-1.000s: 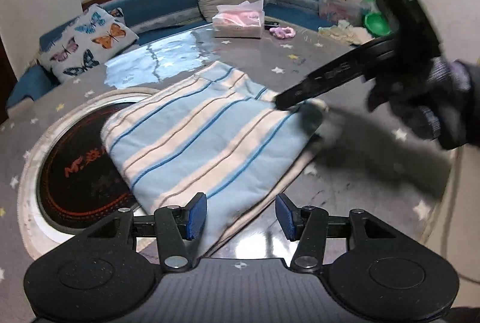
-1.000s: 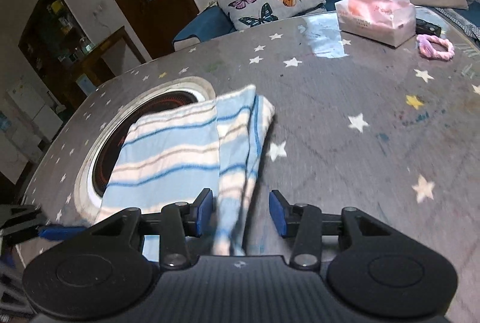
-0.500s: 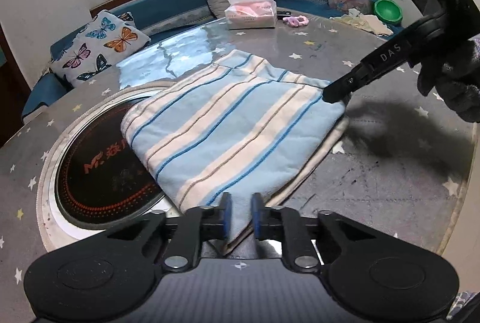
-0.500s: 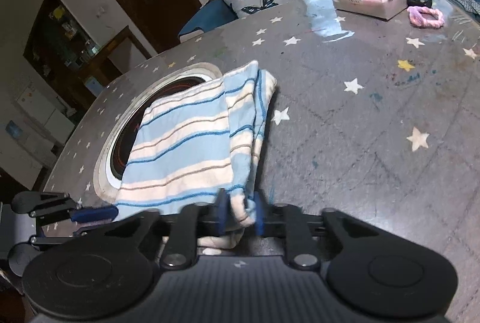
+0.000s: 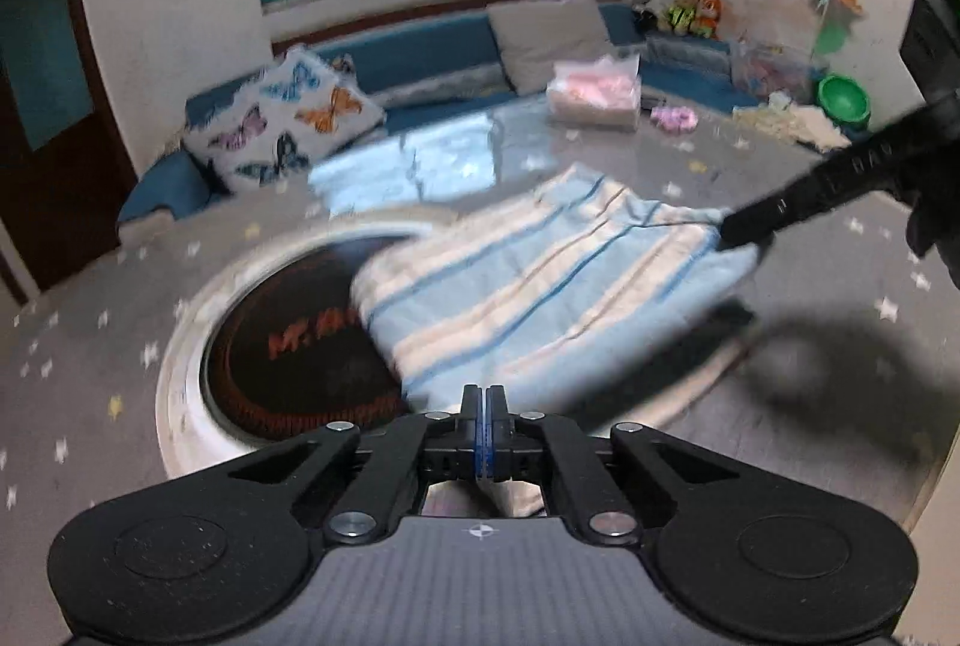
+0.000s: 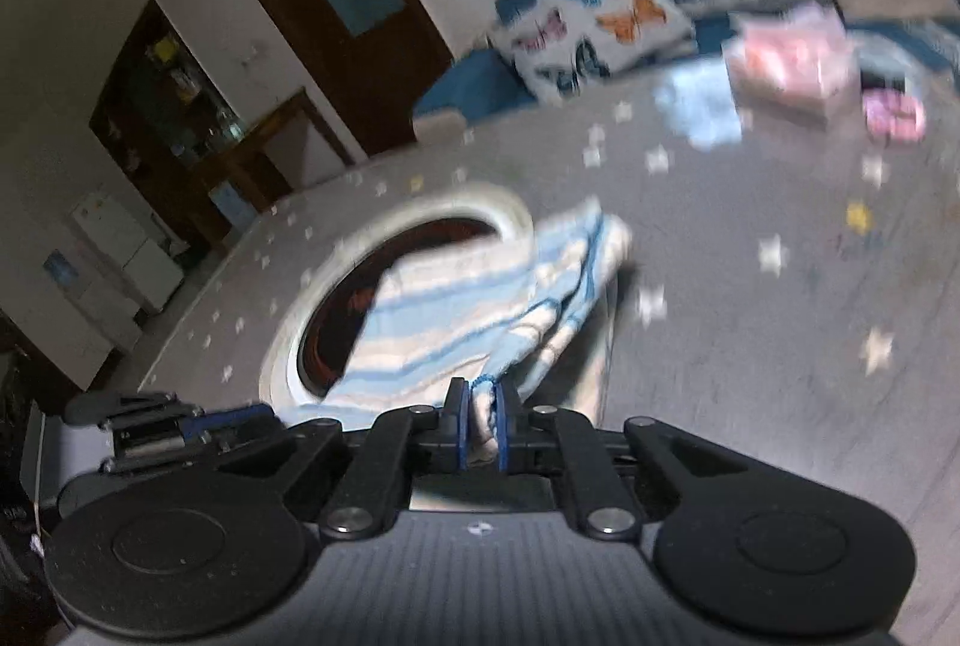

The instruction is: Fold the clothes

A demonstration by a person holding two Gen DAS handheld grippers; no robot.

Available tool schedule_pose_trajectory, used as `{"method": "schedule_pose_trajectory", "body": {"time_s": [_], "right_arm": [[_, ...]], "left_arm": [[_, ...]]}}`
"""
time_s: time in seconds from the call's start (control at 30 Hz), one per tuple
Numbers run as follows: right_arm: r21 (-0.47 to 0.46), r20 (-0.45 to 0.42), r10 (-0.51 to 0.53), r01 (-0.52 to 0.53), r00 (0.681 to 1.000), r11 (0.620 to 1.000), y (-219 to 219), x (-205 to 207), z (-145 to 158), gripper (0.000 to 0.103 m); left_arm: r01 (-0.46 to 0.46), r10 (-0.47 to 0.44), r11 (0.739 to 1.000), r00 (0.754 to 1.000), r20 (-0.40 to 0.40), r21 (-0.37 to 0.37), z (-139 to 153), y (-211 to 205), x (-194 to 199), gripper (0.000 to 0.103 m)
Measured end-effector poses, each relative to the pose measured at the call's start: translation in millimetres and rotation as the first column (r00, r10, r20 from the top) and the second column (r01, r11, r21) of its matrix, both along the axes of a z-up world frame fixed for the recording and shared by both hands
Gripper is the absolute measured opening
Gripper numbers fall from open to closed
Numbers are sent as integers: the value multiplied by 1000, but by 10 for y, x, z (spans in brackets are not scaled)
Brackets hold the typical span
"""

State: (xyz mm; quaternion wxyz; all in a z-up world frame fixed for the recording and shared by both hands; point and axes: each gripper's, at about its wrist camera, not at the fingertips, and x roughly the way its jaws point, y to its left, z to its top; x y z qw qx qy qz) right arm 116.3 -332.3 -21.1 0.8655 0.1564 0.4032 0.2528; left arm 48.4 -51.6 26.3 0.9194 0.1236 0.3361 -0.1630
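Observation:
A folded cloth (image 5: 540, 286) with light blue and cream stripes lies on the grey star-patterned table (image 5: 90, 346), partly over a round dark inset (image 5: 288, 346). My left gripper (image 5: 485, 403) is shut on the cloth's near corner, and fabric shows under its fingers. In the right wrist view the cloth (image 6: 456, 310) bunches up towards my right gripper (image 6: 480, 400). Its jaws are closing with a thick fold of the cloth pinched between the blue pads. The right gripper (image 5: 738, 238) also shows in the left wrist view, holding the cloth's right corner off the table. The left gripper (image 6: 240, 415) sits low at the left.
A pink tissue box (image 5: 594, 94), a pink scrunchie (image 5: 675, 118) and a green bowl (image 5: 843, 97) stand at the table's far side. A butterfly pillow (image 5: 282, 130) rests on the blue bench behind. The table's edge runs close on the right.
Both grippers went from open beside the cloth's near edge to shut on its two corners. That edge has lifted off the table and the cloth now bunches.

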Motion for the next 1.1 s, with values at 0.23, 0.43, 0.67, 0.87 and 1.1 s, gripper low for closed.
{"method": "schedule_pose_trajectory", "body": {"time_s": [0.23, 0.43, 0.67, 0.87, 1.1], "right_arm": [[-81, -36, 4, -7, 999, 997, -45, -57, -234, 19], [-136, 87, 3, 9, 996, 991, 24, 136, 98, 19], [-184, 128, 7, 17, 992, 983, 299, 632, -42, 19], [-250, 150, 22, 17, 988, 968, 474, 906, -173, 19], [-269, 128, 12, 23, 992, 963, 504, 1096, -366, 18]], "left_arm": [[6, 0, 998, 996, -93, 70, -182, 99, 48, 2], [-9, 9, 1000, 999, -47, -7, 134, 163, 217, 6], [-37, 32, 997, 997, -76, -67, 155, 47, 840, 8], [-75, 66, 995, 990, -125, -69, -28, 33, 1291, 9], [-137, 126, 990, 974, -188, -45, -309, 107, 1579, 9]]}}
